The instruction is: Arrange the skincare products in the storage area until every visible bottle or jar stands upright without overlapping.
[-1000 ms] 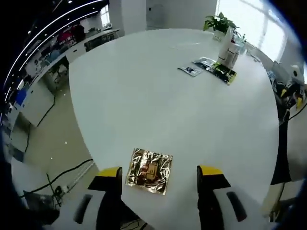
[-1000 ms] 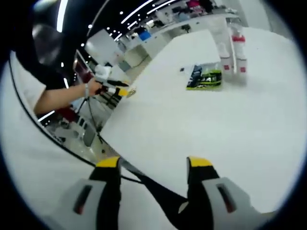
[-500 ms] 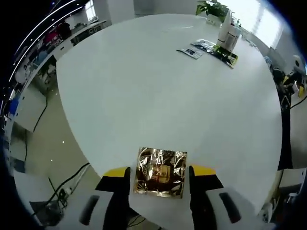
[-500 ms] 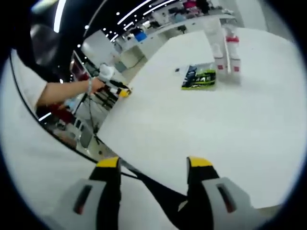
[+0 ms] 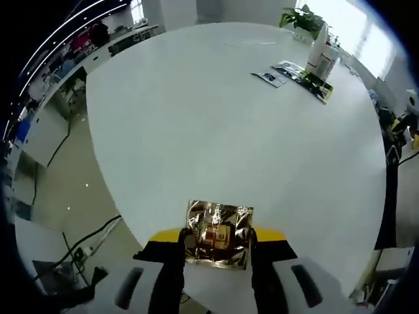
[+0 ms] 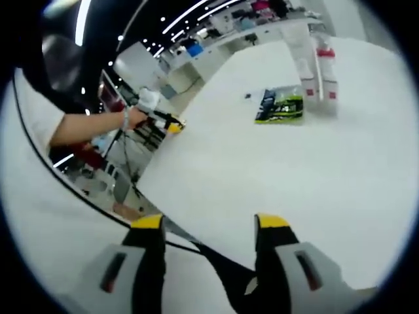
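A crinkled gold foil sachet (image 5: 218, 233) lies at the near edge of the round white table (image 5: 216, 131). My left gripper (image 5: 217, 237) is shut on it, with a yellow-tipped jaw against each side. That gripper (image 6: 162, 120) also shows in the right gripper view, held by a person's hand at the table's left rim. Two white bottles with red labels (image 6: 316, 64) stand upright at the far side, seen as white bottles (image 5: 323, 57) from the left. My right gripper (image 6: 208, 226) is open over the table's near edge, with nothing between its jaws.
Flat green and black sachets (image 6: 281, 104) lie beside the bottles, the same sachets (image 5: 306, 80) with a small dark packet (image 5: 270, 78) in the left gripper view. A potted plant (image 5: 306, 19) stands behind them. Cables run on the floor (image 5: 72, 196) past the rim.
My left gripper's jaws have closed step by step around the gold sachet and now hold it. The right gripper has stayed open, its view shifting only slightly.
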Demonstrator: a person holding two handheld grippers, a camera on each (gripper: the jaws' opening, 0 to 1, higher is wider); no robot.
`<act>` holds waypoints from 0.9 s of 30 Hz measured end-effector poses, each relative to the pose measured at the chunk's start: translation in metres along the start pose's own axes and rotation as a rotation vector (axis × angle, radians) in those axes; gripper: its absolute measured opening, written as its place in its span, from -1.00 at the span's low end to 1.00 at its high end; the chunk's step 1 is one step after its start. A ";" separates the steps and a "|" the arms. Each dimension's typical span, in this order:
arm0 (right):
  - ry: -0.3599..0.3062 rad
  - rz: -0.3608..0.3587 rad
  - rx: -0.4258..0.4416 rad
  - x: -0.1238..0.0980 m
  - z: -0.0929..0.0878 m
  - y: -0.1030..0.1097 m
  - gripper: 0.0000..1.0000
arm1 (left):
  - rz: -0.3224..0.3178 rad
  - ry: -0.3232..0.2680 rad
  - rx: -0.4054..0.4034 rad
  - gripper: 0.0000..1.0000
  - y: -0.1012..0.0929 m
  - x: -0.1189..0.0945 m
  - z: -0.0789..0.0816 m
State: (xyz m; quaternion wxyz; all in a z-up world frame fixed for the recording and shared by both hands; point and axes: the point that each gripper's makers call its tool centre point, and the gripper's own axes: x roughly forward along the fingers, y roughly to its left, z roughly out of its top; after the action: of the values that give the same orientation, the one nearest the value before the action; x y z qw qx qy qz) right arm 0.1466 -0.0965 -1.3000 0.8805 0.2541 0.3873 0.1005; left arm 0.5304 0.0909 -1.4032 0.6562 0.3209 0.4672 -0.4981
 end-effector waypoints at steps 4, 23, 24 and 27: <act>0.002 0.007 -0.012 -0.001 0.002 -0.001 0.06 | -0.021 -0.013 -0.011 -0.20 -0.007 0.001 0.001; -0.040 0.113 -0.073 -0.002 0.023 0.004 0.06 | -0.047 -0.099 0.011 -0.20 -0.111 -0.040 0.023; -0.045 0.127 -0.072 -0.002 0.025 0.005 0.05 | -0.049 -0.107 0.014 -0.20 -0.121 -0.042 0.025; -0.052 0.154 -0.076 -0.002 0.027 0.005 0.05 | -0.052 -0.134 0.013 -0.20 -0.145 -0.051 0.034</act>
State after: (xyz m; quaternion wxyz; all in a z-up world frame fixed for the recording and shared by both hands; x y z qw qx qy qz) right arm 0.1648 -0.1033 -1.2808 0.8889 0.2521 0.3398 0.1757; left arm 0.3984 0.0359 -1.3371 0.6707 0.2788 0.4273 -0.5384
